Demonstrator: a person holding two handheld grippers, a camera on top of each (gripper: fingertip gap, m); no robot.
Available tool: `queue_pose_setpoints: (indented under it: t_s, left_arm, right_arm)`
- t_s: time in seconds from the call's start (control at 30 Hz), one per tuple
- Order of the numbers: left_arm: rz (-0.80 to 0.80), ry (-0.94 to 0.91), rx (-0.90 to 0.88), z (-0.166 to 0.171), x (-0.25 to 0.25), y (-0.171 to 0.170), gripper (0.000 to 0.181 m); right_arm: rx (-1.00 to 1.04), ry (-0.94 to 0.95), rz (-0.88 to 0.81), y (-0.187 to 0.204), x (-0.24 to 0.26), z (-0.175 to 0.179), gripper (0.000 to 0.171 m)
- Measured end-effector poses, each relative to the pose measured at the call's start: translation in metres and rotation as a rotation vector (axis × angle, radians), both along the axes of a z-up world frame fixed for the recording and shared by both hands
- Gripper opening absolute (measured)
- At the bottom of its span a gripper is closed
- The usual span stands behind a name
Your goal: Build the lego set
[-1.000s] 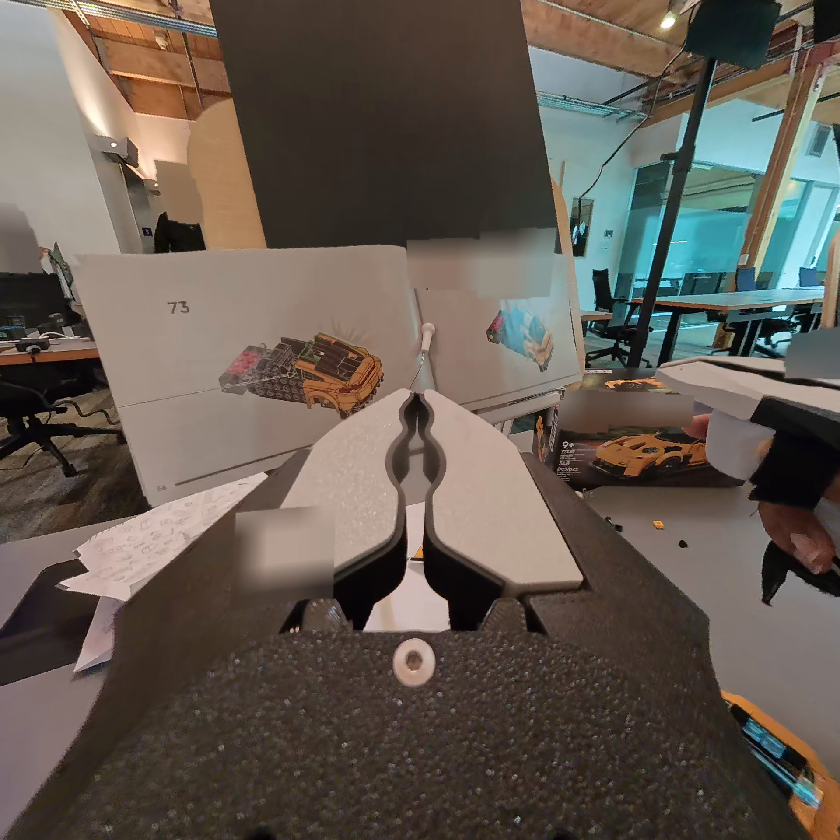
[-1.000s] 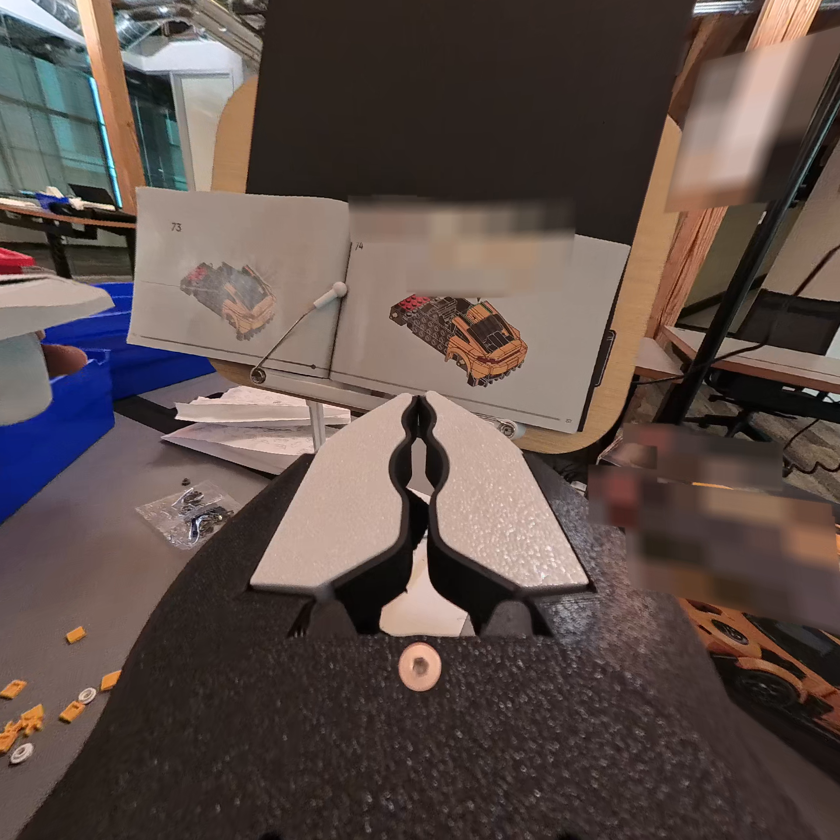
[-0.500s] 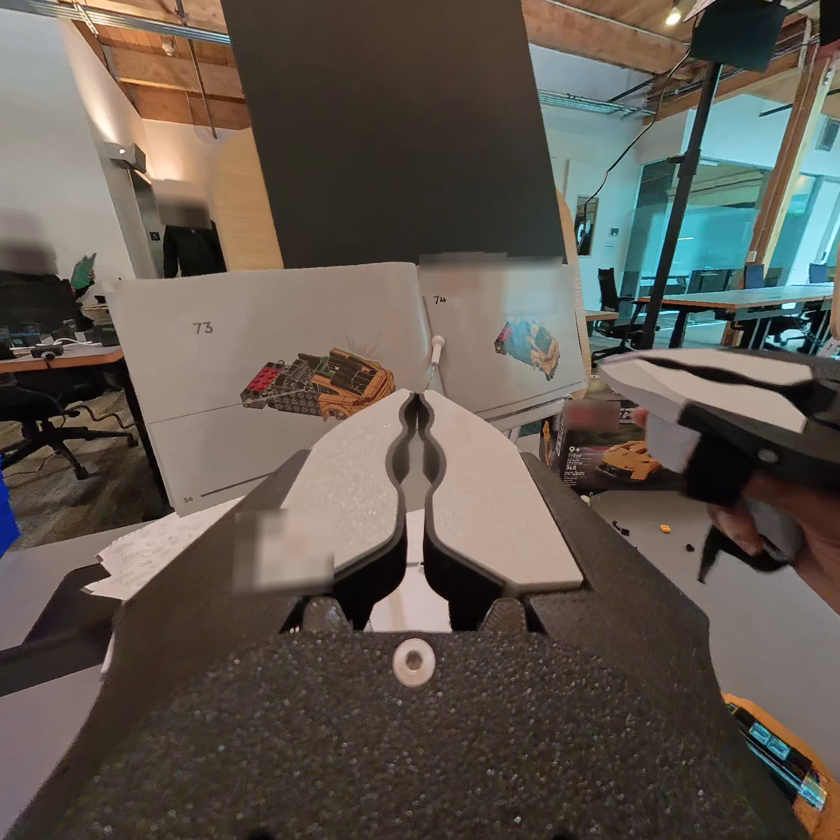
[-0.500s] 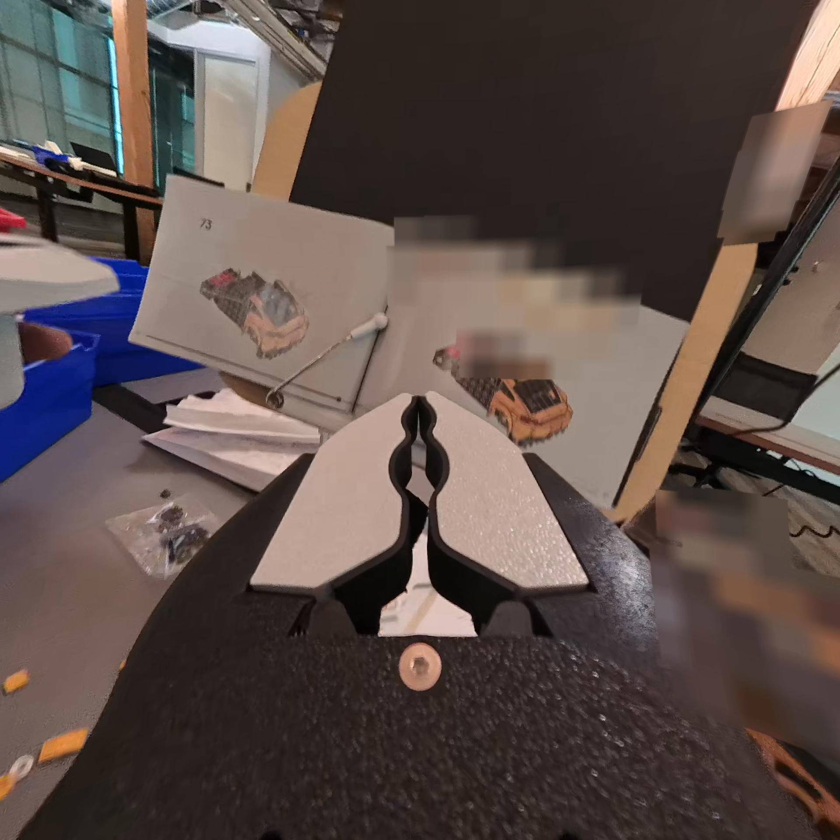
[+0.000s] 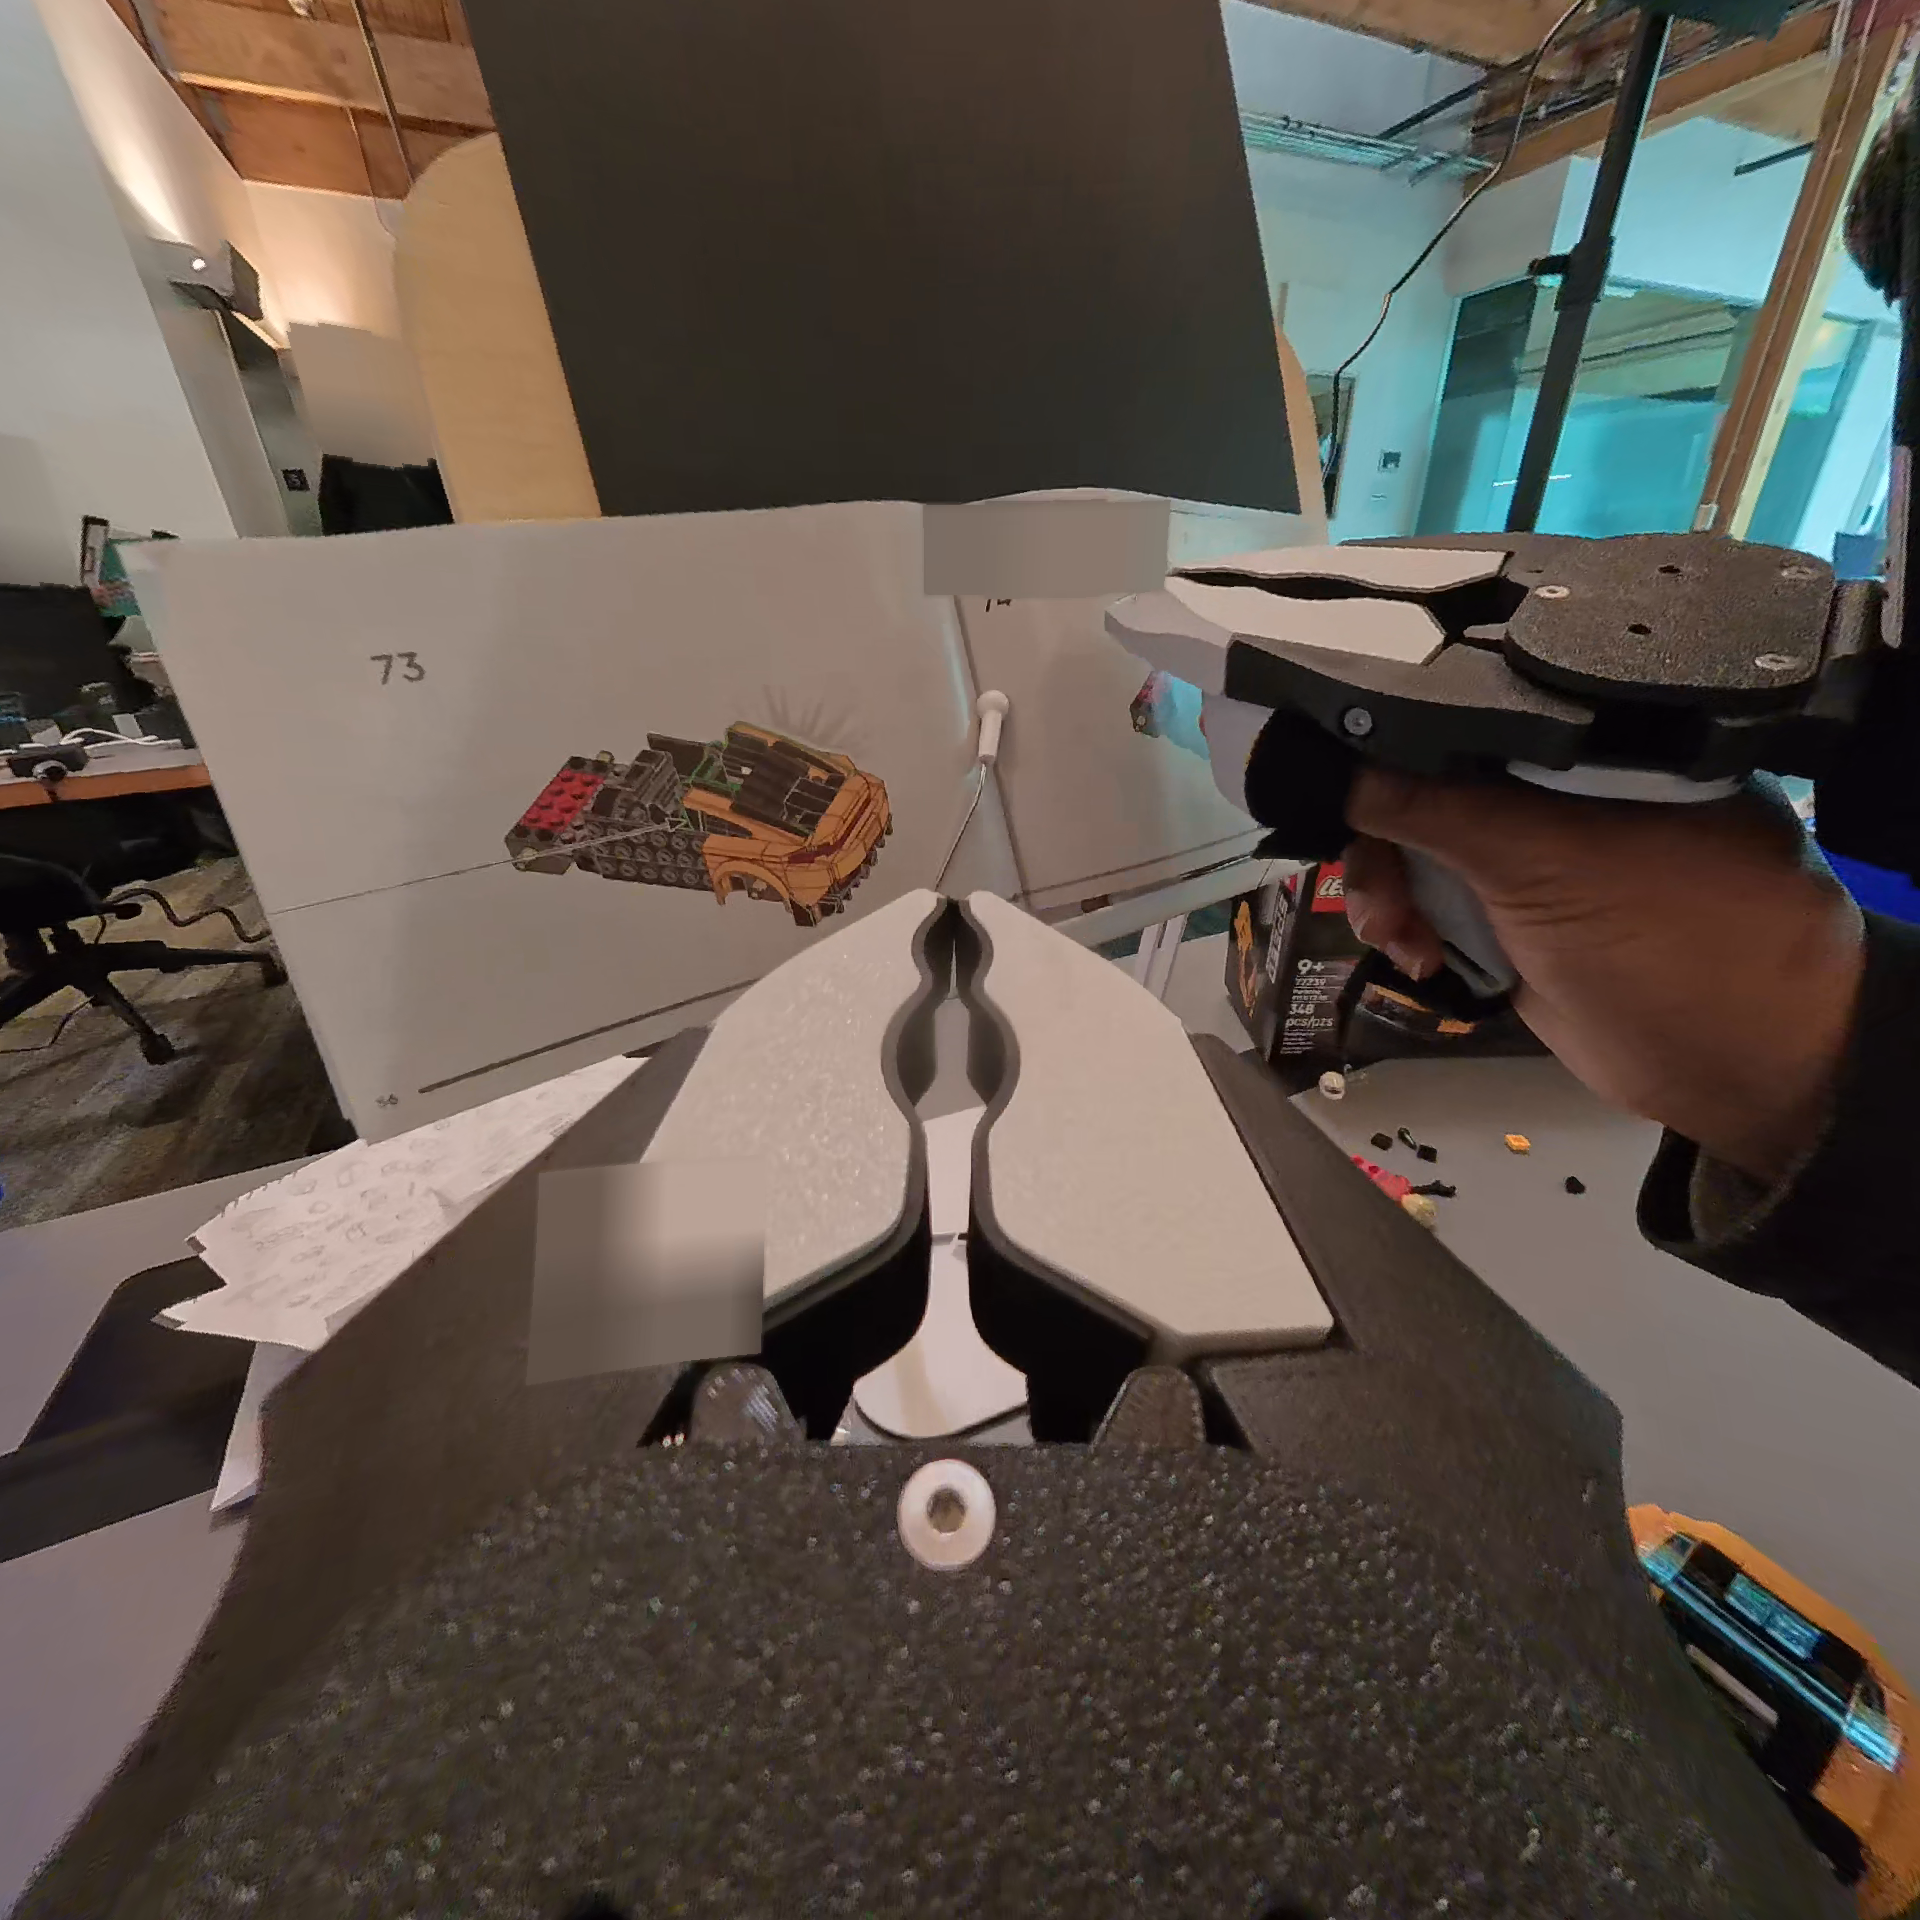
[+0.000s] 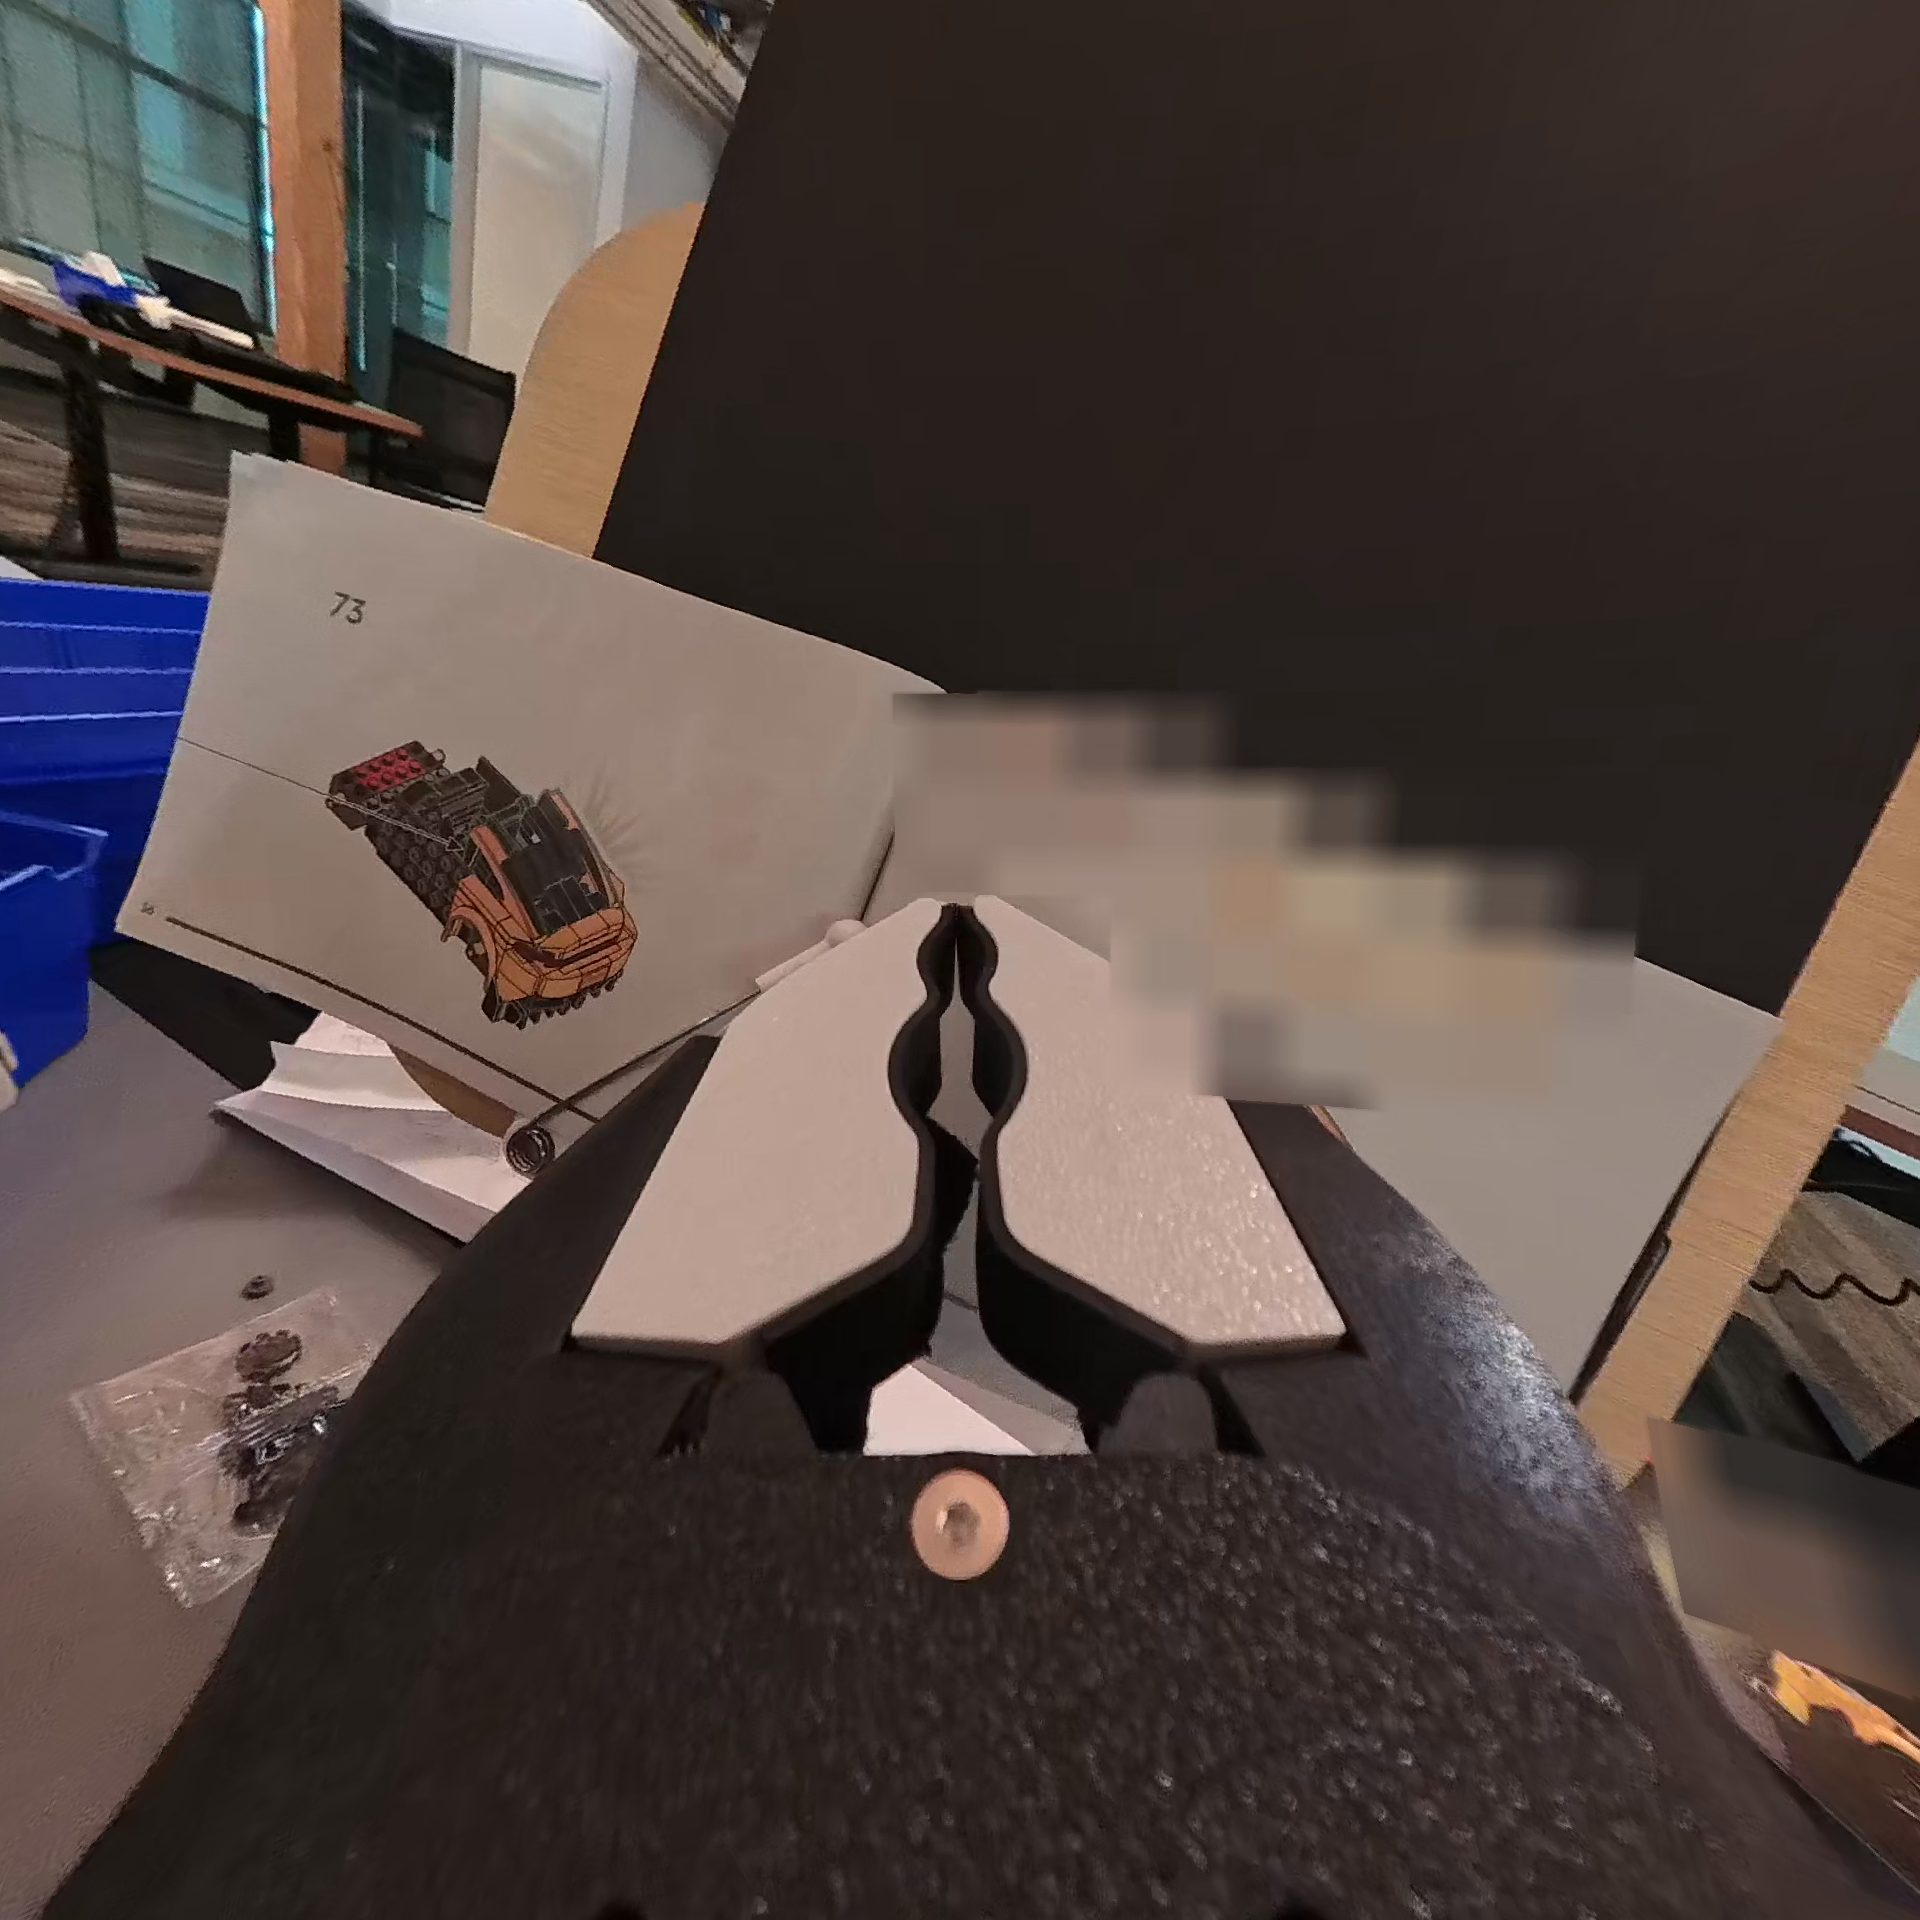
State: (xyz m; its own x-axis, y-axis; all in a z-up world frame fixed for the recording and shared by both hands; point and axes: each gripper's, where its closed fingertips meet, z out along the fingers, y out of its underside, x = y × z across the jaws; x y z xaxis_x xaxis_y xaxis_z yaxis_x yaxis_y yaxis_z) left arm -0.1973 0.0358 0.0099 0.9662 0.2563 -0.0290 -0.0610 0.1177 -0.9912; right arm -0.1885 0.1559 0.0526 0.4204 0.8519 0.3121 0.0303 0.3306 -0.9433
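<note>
The open instruction booklet (image 5: 582, 790) stands on a holder behind the grey table and shows an orange and black car; it also shows in the right wrist view (image 6: 499, 831). My left gripper (image 5: 953, 906) is shut and empty, pointing at the booklet's lower middle. My right gripper (image 6: 953, 912) is shut and empty, close to the booklet's fold. The right gripper also shows in the left wrist view (image 5: 1143, 623), held by a hand (image 5: 1621, 935) in front of the right page. An orange car build (image 5: 1787, 1704) lies at the lower right.
The set's box (image 5: 1299, 977) stands at the back right with small loose pieces (image 5: 1455, 1164) in front of it. Printed paper sheets (image 5: 353, 1236) lie at the left. A clear bag of dark parts (image 6: 229, 1423) lies on the table near blue bins (image 6: 62, 790).
The right gripper has moved left and forward, closer to the booklet, and now crosses the right page in the left wrist view. Both grippers stay shut.
</note>
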Motion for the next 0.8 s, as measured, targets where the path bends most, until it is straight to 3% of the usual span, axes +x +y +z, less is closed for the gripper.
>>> queue_pose_setpoints:
  t_s: [0.8]
  left_arm:
    - [0.042, 0.001, 0.030, 0.0009, -0.0084, -0.0060, 0.000]
  right_arm:
    - [-0.008, 0.017, -0.005, 0.0059, -0.0024, 0.0045, 0.001]
